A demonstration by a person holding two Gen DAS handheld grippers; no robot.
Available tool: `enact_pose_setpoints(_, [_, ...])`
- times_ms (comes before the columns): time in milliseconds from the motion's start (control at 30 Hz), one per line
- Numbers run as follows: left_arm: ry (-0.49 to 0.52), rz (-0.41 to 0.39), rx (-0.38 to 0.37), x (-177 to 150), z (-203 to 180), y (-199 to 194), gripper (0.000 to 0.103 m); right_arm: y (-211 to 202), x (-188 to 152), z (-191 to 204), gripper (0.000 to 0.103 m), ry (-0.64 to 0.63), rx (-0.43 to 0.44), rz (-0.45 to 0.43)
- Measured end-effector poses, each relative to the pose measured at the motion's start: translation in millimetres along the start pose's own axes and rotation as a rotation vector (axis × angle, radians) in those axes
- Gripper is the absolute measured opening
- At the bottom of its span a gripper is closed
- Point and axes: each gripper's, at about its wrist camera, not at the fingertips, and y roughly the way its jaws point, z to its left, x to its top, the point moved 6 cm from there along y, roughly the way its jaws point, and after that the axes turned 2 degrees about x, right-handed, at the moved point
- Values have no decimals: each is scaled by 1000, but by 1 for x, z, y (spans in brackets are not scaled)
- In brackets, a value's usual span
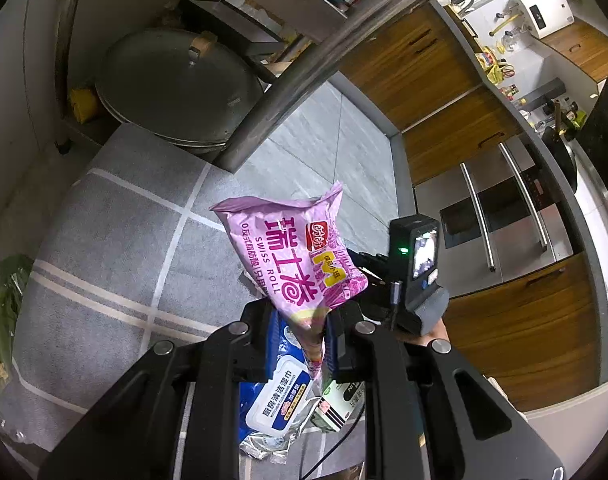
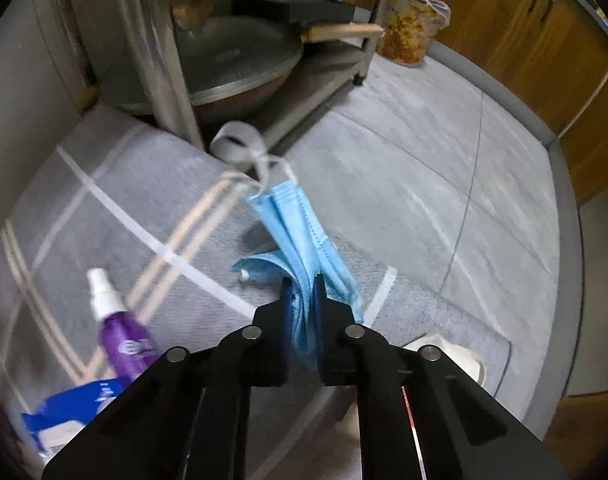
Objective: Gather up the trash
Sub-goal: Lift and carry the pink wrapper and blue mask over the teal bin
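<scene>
My left gripper [image 1: 308, 334] is shut on a pink Swiss roll wrapper [image 1: 291, 256] and holds it above the grey rug [image 1: 103, 248]. Below it lie a blue wet-wipes pack [image 1: 277, 396] and a green-and-white packet [image 1: 340, 402]. The right gripper's body [image 1: 418, 272] shows just beyond the wrapper. My right gripper [image 2: 304, 304] is shut on a blue face mask [image 2: 299, 232], lifted off the rug [image 2: 115, 200], its white ear loops [image 2: 243, 148] dangling. A purple spray bottle [image 2: 117, 332] and the blue wipes pack [image 2: 67, 412] lie at the lower left.
A metal rack [image 2: 175, 60] holds a lidded wok [image 2: 239, 68] on its bottom shelf. A plastic bag [image 2: 414, 20] stands by the wooden cabinets [image 2: 544, 40]. A white object [image 2: 452, 356] lies at the rug's right edge. Greens in a bag [image 1: 1, 308] lie at the left.
</scene>
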Motion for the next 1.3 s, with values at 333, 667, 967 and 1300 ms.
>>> enact_pose_setpoints(333, [74,-2,-2,-11,-27,4,16,-107,-24,9,10,132,88,-173])
enact_pose_setpoints(667, [203,-13,-11,-34,-77,9,16,-208,-109,-6,10,283,58,-293])
enact_pose_setpoints(967, [391,-3,-14,-83,-138,26,16,-288,-189,-35,10,445,5,-425])
enact_pose_setpoints(1300, [590,49,-69,-143,-204,53,16,-335,-264,-73,10,581,-68,-532])
